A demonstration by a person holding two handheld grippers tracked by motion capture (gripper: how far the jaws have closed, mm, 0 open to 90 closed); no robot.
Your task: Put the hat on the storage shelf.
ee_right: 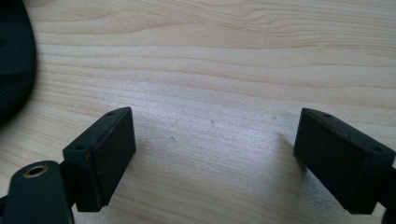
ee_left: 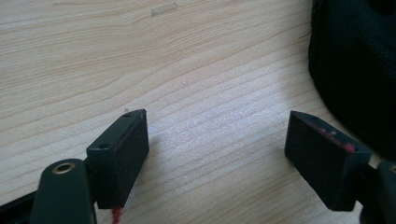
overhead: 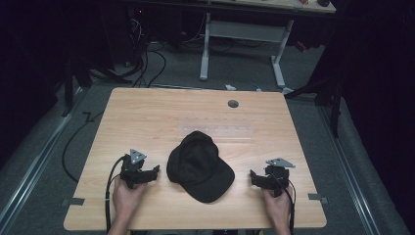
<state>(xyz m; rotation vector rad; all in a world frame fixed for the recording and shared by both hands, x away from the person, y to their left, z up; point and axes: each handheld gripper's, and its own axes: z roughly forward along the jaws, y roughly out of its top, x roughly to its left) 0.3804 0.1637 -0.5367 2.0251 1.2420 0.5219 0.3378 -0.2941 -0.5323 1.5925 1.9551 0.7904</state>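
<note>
A black baseball cap lies on the wooden table, its brim pointing toward the front right. My left gripper rests just left of the cap, held by a hand, open with bare wood between its jaws. In the left gripper view that same gripper is wide apart and the cap sits at the right edge, close to the right jaw. My right gripper sits right of the brim, open. In the right gripper view the gripper spans bare wood, with the cap's brim at far left.
A round grommet hole sits near the table's far edge. A strip of clear tape lies behind the cap. Cables and a white desk frame stand on the floor beyond the table.
</note>
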